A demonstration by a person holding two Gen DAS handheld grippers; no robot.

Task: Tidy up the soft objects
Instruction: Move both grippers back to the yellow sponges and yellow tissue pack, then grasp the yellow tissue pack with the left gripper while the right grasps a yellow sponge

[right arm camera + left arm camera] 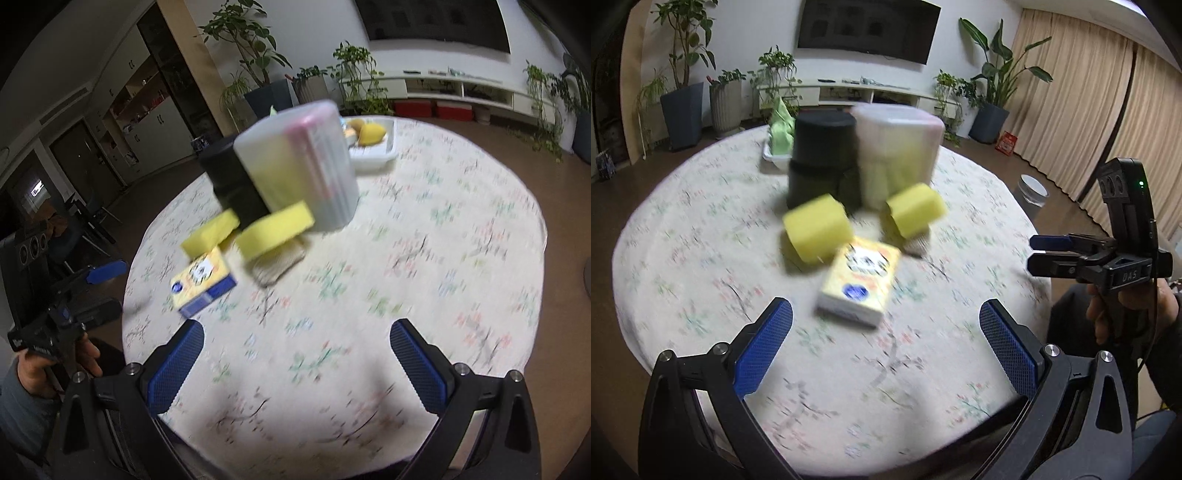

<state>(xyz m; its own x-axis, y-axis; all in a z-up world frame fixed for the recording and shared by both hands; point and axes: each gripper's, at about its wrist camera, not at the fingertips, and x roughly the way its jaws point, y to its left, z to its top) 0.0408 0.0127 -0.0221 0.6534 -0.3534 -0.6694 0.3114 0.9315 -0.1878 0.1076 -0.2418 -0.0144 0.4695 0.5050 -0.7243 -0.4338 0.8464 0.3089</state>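
Left gripper (885, 341): jaws spread wide, empty, hovering over the near worktop (701, 229).
Right gripper (296, 363): jaws wide apart too, holding nothing.
Sponges: two yellow ones, left sponge (816, 232) and right sponge (914, 215), mid-worktop before the black container (822, 155) and translucent bin (897, 155).
Tissue pack (858, 286): just in front of the sponges.
Handling: sponges look light and squashy; pinch across the flat sides, gently.
Blur: finer contact unclear.
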